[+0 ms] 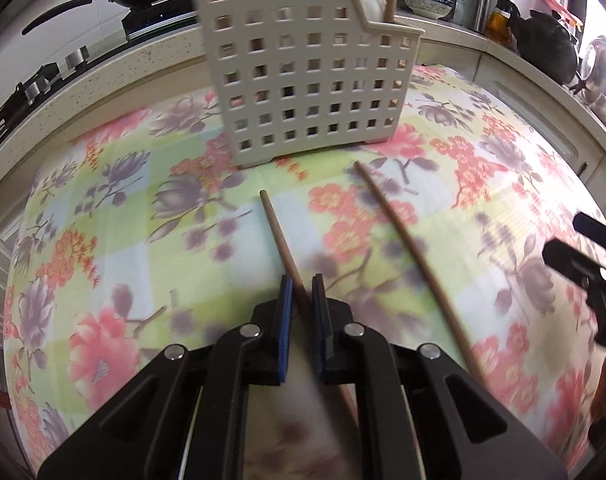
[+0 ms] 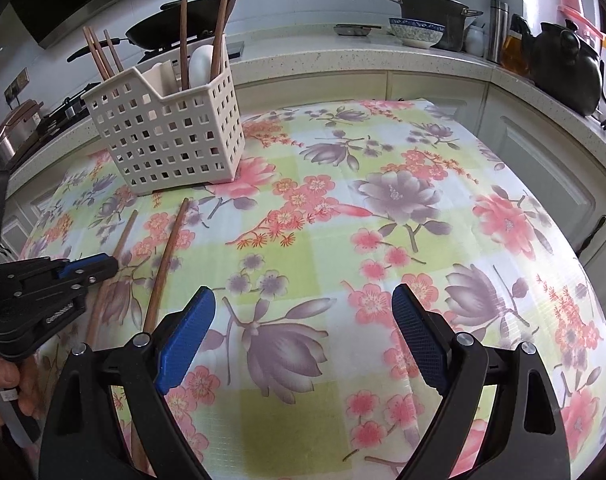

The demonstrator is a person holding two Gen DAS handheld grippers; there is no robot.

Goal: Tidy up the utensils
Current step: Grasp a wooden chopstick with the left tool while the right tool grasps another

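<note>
A cream perforated utensil caddy [image 1: 303, 68] [image 2: 171, 128] stands on the floral tablecloth, holding several chopsticks, wooden handles and a white spoon. Two brown chopsticks lie on the cloth in front of it. My left gripper [image 1: 301, 292] is shut on the left chopstick [image 1: 281, 240], low over the cloth; it also shows in the right wrist view [image 2: 91, 270]. The second chopstick [image 1: 407, 252] [image 2: 165, 268] lies loose to its right. My right gripper [image 2: 303, 320] is open and empty above the cloth, right of both chopsticks; it shows at the left wrist view's right edge [image 1: 583, 248].
The table [image 2: 383, 220] with floral cloth sits against a speckled counter [image 2: 343, 60]. On the counter are a wok [image 2: 183, 28] on the stove, a dark pot [image 2: 435, 16], a blue-patterned bowl [image 2: 415, 32], a steel flask [image 2: 497, 28] and a black kettle [image 2: 563, 64].
</note>
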